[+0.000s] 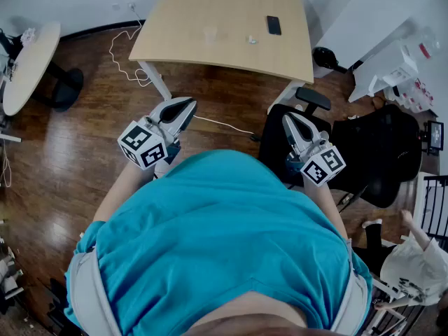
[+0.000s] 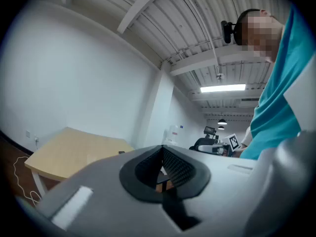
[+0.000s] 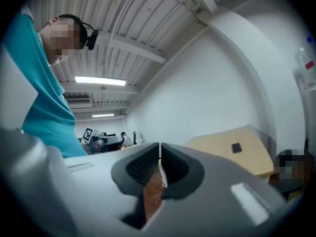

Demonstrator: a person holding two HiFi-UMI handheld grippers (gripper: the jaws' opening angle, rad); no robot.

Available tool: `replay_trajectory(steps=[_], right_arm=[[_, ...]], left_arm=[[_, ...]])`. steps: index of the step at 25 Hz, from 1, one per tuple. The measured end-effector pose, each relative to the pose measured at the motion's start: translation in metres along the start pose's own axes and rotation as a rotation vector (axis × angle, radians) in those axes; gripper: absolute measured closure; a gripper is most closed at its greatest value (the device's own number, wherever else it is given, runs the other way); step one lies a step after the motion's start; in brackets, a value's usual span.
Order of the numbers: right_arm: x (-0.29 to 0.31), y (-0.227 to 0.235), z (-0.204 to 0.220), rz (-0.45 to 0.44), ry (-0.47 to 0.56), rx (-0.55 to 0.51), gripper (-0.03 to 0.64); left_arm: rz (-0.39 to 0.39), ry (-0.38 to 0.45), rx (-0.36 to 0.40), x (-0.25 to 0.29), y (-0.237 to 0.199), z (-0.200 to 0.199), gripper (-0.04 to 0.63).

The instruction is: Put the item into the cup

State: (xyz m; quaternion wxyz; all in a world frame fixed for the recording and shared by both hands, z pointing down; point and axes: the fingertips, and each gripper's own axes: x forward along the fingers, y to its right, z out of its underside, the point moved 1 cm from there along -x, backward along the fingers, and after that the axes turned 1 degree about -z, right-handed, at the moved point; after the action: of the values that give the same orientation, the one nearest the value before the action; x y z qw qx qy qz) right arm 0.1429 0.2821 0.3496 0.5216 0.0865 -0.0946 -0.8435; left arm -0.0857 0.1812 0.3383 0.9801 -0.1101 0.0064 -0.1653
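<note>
A clear cup stands on the light wooden table far ahead, with a small pale item lying to its right. My left gripper is held near my body above the wooden floor, well short of the table; its jaws meet at the tips with nothing between them. My right gripper is also held near my body, over the black chair, and is shut and empty. Both gripper views look upward at the walls and ceiling, with the table low in each.
A black phone lies on the table's right part. A black office chair stands at my right, a round table at the left. White cables trail on the floor by the table leg. Another person is at the lower right.
</note>
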Motion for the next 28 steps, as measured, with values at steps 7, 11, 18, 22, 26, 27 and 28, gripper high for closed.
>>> replay_trajectory(steps=[7, 11, 18, 22, 26, 27, 28], right_arm=[[-0.022, 0.028, -0.002, -0.048, -0.013, -0.006, 0.612], [-0.023, 0.043, 0.001, -0.077, -0.020, -0.004, 0.612], [0.008, 0.060, 0.011, -0.084, -0.044, 0.009, 0.612], [0.054, 0.068, 0.010, -0.049, -0.056, -0.008, 0.609], [0.111, 0.072, 0.009, -0.001, -0.068, -0.005, 0.597], [0.123, 0.074, 0.008, 0.011, -0.076, -0.003, 0.593], [0.136, 0.078, 0.006, 0.025, -0.086, -0.005, 0.589]], left_arm=[[-0.019, -0.016, 0.015, 0.036, 0.030, 0.007, 0.591], [-0.028, -0.028, 0.006, 0.051, 0.040, 0.010, 0.591], [-0.043, -0.033, -0.015, 0.056, 0.009, 0.006, 0.591], [-0.013, -0.020, -0.010, 0.059, -0.041, -0.003, 0.591], [0.042, -0.034, -0.022, 0.063, -0.105, -0.008, 0.591], [0.058, -0.038, -0.030, 0.065, -0.120, -0.011, 0.591], [0.076, -0.041, -0.033, 0.068, -0.135, -0.015, 0.591]])
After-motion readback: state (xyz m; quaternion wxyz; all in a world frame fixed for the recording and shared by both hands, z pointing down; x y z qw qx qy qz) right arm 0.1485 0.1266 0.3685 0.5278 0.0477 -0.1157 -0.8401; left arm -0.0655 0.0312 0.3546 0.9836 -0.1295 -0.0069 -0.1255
